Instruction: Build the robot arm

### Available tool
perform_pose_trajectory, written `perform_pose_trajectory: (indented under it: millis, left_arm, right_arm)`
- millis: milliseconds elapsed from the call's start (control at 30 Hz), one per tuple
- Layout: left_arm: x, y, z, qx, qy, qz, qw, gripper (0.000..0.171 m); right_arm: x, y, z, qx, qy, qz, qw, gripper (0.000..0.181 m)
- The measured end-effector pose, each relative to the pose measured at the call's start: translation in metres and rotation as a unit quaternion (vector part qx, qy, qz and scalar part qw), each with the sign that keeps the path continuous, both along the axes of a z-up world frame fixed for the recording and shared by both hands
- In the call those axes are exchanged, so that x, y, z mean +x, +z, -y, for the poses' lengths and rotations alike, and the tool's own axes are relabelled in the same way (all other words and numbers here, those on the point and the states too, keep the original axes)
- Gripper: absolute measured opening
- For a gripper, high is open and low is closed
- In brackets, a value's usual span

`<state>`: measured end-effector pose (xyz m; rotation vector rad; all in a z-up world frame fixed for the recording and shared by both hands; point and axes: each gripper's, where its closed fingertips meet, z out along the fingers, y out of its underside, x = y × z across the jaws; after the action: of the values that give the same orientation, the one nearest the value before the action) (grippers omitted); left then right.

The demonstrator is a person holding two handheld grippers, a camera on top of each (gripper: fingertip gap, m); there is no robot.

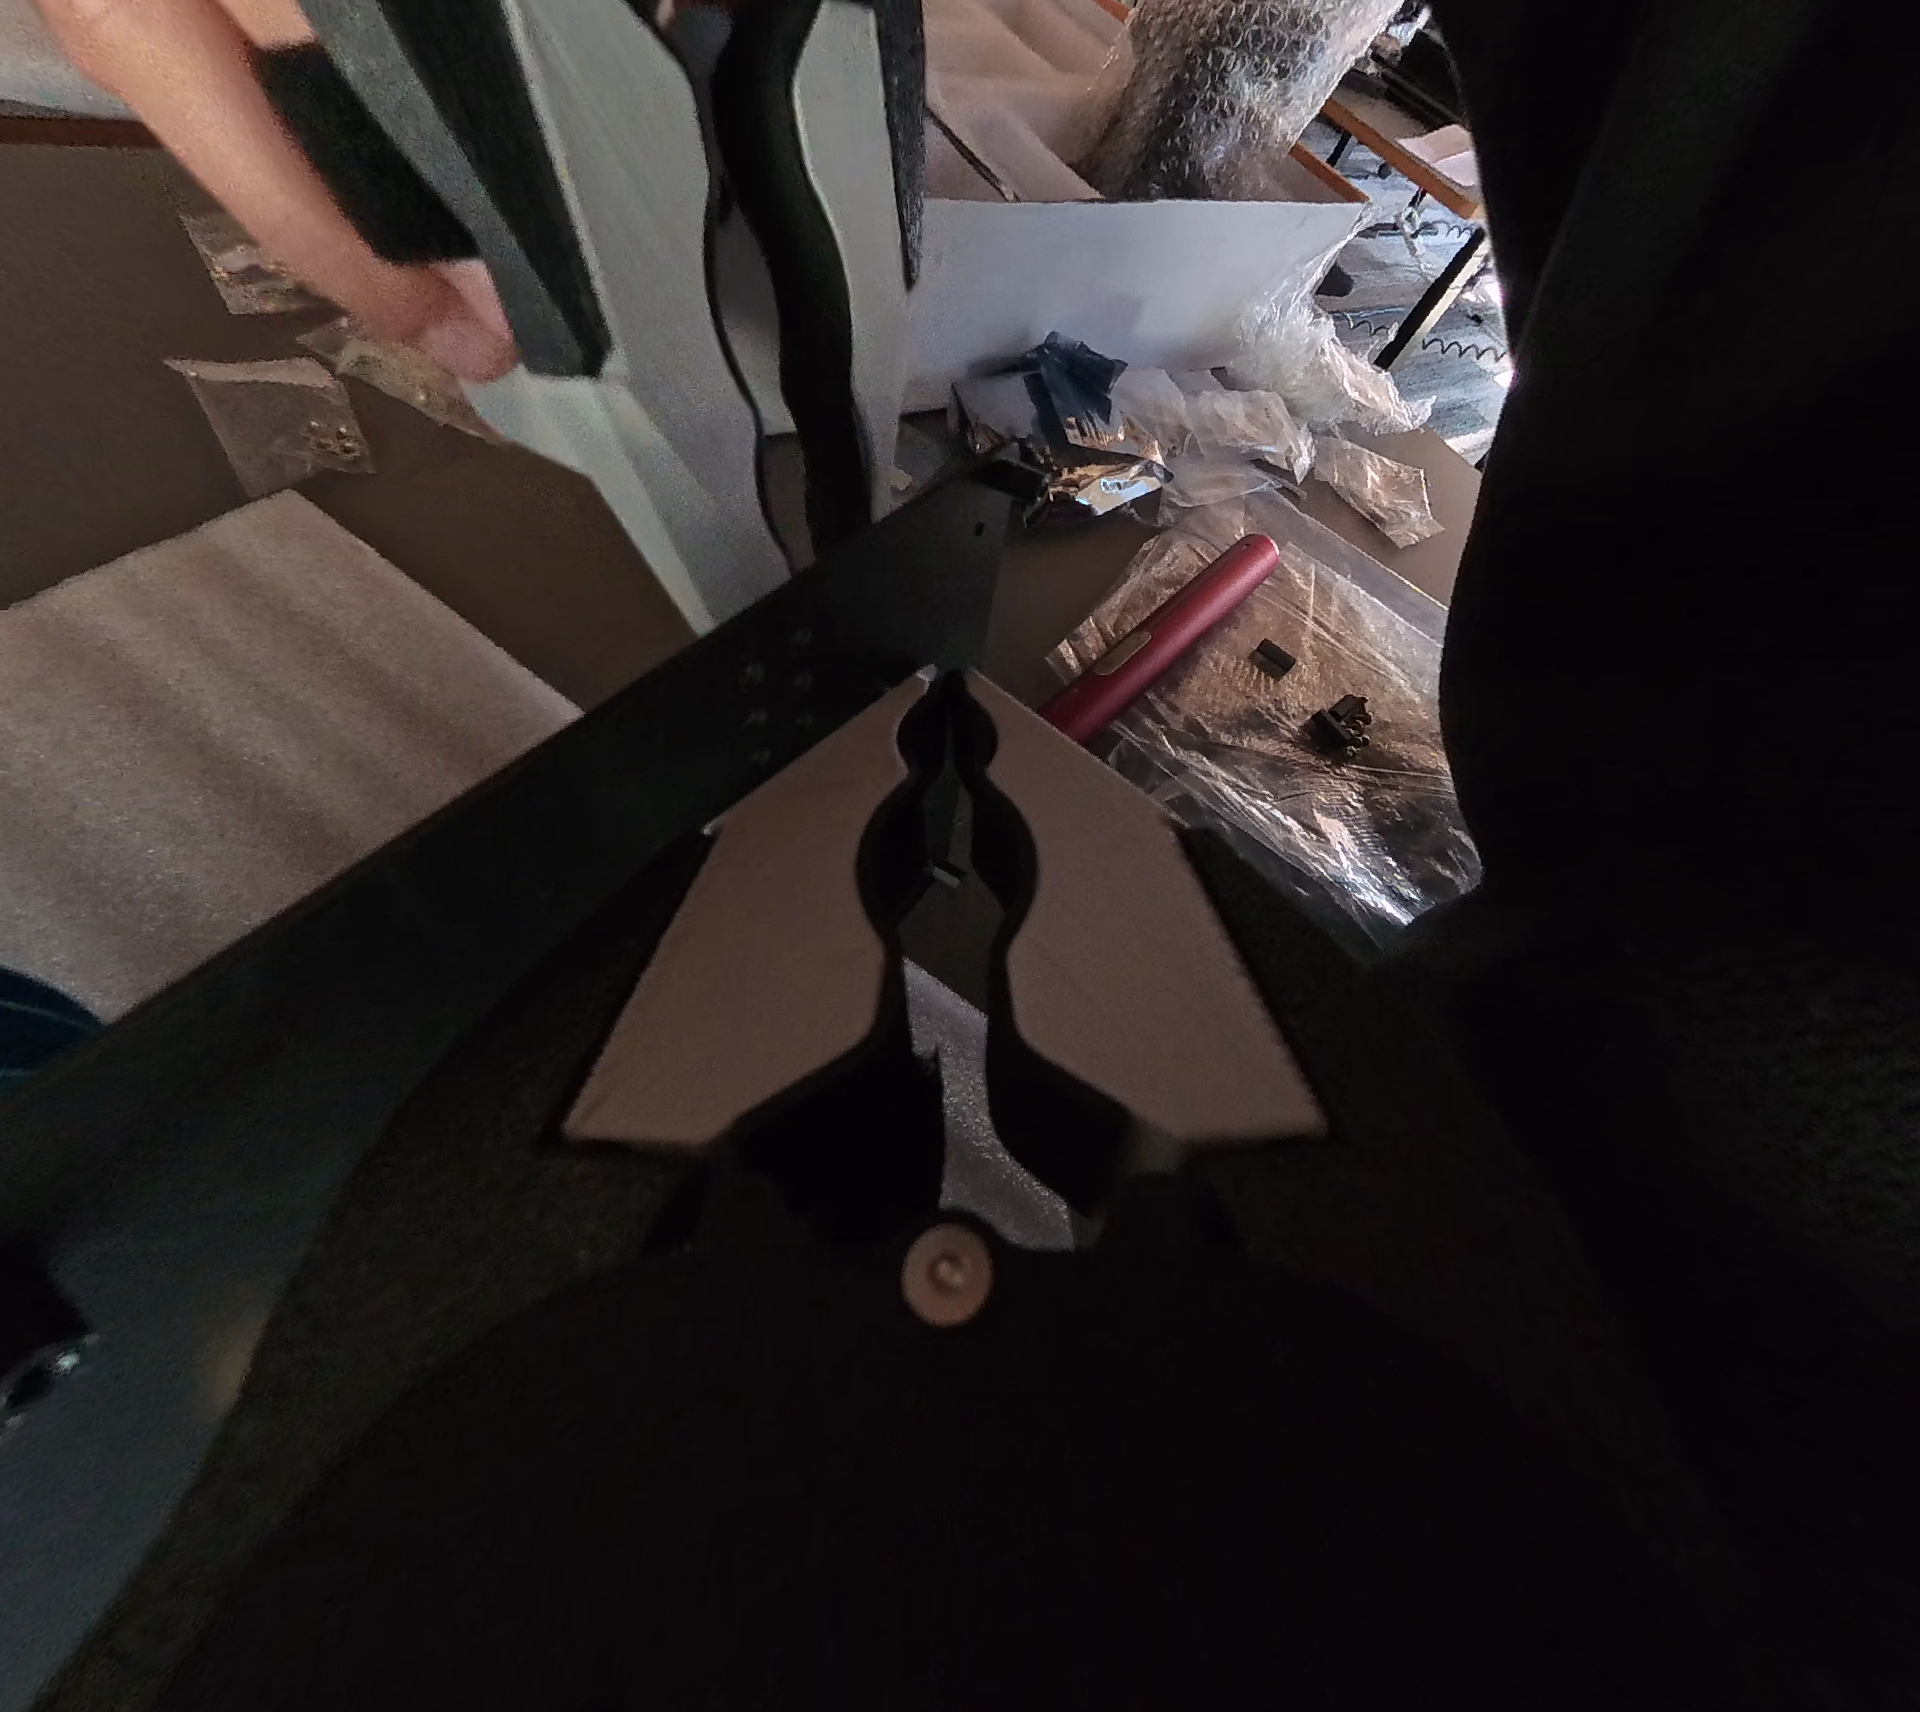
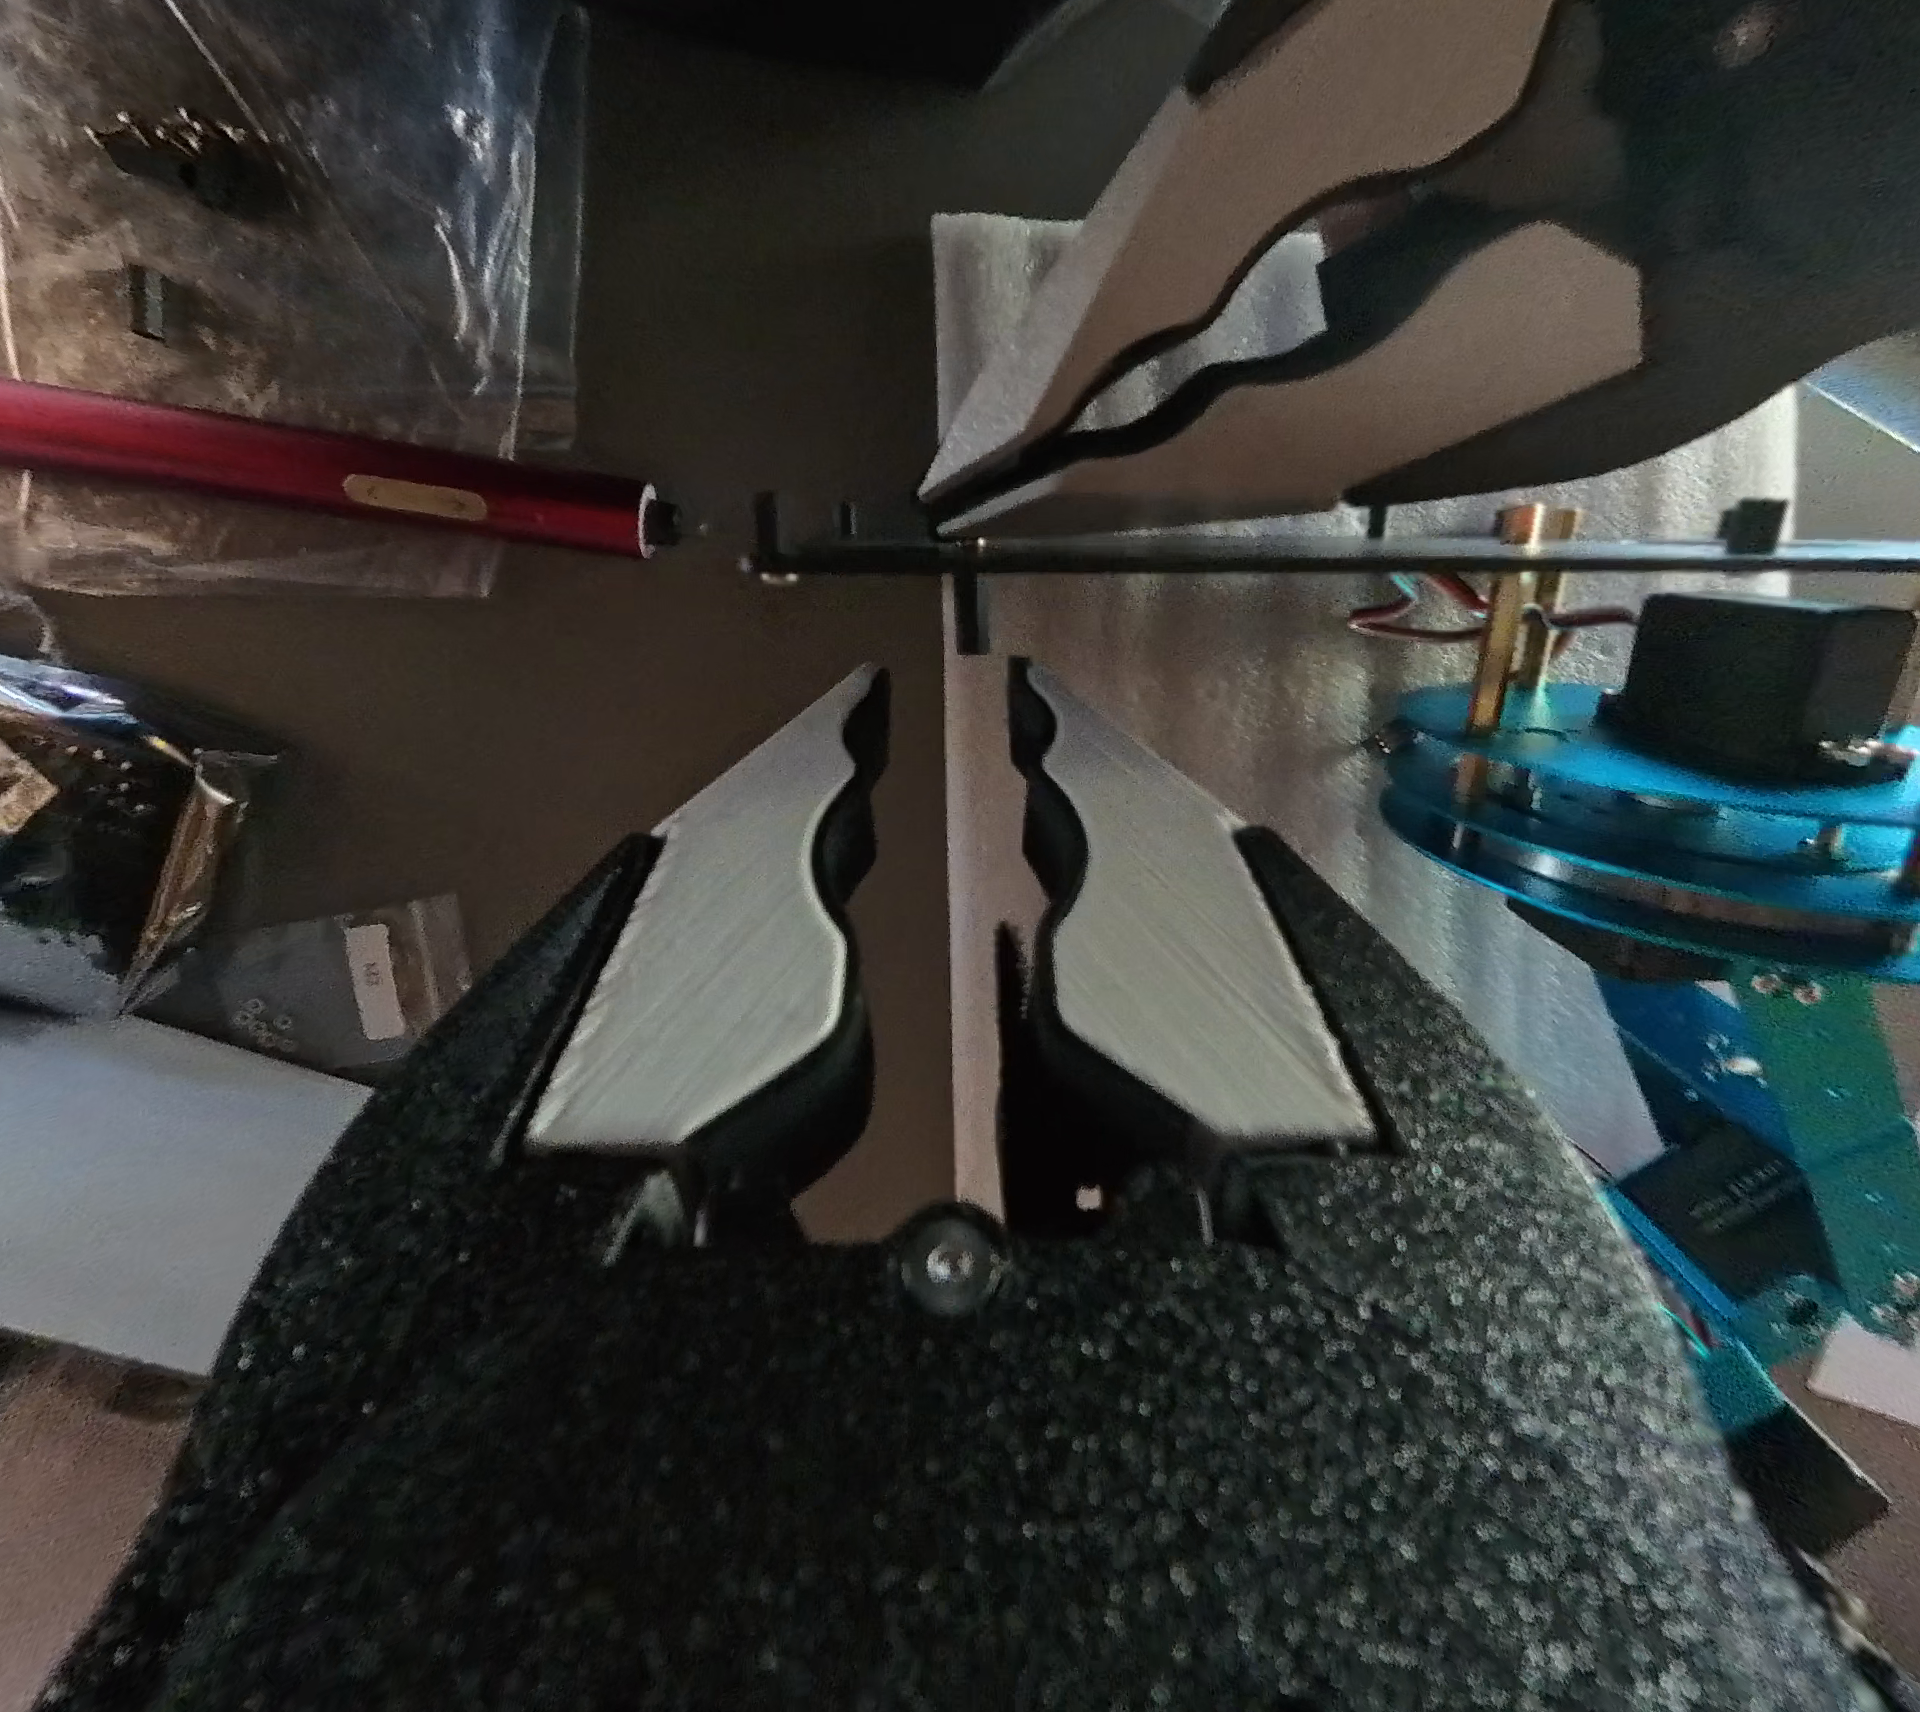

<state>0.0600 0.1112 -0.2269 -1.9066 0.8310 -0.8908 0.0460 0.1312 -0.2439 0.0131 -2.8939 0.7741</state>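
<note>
Brown table [image 2: 727, 228] littered with plastic bags [image 1: 1288, 706] and a red screwdriver [image 2: 312, 467]. My left tongs [image 1: 951, 686] pinch a flat black plate [image 1: 852, 613]; my right tongs [image 2: 951, 675] hang spread just below its small black post [image 2: 971, 613], beside a blue robot base [image 2: 1662, 789].

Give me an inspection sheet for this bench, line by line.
Surface: brown table, partly under a white foam sheet.
Job's things: black plate; blue disc assembly; red tool.
Clutter: clear plastic bags; white box holding a bubble-wrapped item.
Grippers: left gripper shut on the plate's edge; right gripper with jaws open, just short of a black standoff.
Cables: thin red and white wires by the blue assembly.
Surroundings: desk behind the box.
</note>
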Motion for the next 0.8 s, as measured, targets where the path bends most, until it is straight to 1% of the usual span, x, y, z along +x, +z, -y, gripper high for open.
perform_pose_trajectory:
  millis: [33,100,167,233,300,367,400,500,567,633,700,767,800]
  left_arm:
    - [0.0,0.0,0.0,0.0,0.0,0.0,1.0,0.0]
    - [0.0,0.002,0.0,0.001,0.002,0.006,1.0,0.0]
    - [-0.001,0.005,-0.002,0.003,0.006,0.01,1.0,0.0]
    - [-0.001,0.004,-0.002,0.002,0.002,0.007,1.0,0.0]
    - [-0.001,0.004,-0.001,0.004,0.002,0.008,1.0,0.0]
    - [-0.001,0.004,-0.001,0.001,0.002,0.014,1.0,0.0]
    - [-0.001,0.004,-0.001,0.0,0.002,0.016,1.0,0.0]
    - [-0.001,0.004,-0.001,0.0,0.001,0.022,1.0,0.0]
    - [-0.001,0.004,-0.001,-0.002,0.0,0.027,1.0,0.0]
    - [-0.001,0.004,-0.001,0.0,-0.002,0.028,1.0,0.0]
    - [-0.001,0.004,-0.001,0.0,-0.004,0.028,1.0,0.0]
    - [-0.001,0.004,-0.001,0.004,-0.004,0.025,1.0,0.0]
    - [-0.002,0.004,-0.001,0.006,-0.004,0.024,1.0,0.0]
  right_arm:
    - [0.003,-0.003,0.003,-0.002,0.005,0.012,1.0,0.022]
    - [0.01,-0.018,0.016,-0.003,0.011,0.036,0.999,0.034]
    - [0.011,-0.031,0.02,0.005,0.015,0.042,0.999,0.033]
    - [0.004,-0.024,0.016,-0.007,-0.004,0.023,1.0,0.031]
    - [-0.007,-0.01,-0.004,-0.007,-0.048,0.0,0.999,0.032]
    - [-0.011,0.002,-0.019,-0.015,-0.088,-0.006,0.996,0.038]
    - [-0.01,0.006,-0.018,-0.022,-0.095,-0.003,0.995,0.041]
    - [-0.011,0.008,-0.003,-0.028,-0.091,-0.027,0.995,0.043]
    - [-0.016,0.001,0.0,-0.007,-0.084,-0.044,0.995,0.044]
    - [-0.022,-0.003,0.004,-0.006,-0.085,-0.043,0.995,0.043]
    - [-0.023,0.002,0.009,-0.02,-0.085,-0.032,0.996,0.041]
    - [-0.025,0.013,0.005,-0.027,-0.092,-0.036,0.995,0.043]
    - [-0.025,0.019,0.001,-0.029,-0.098,-0.039,0.994,0.039]
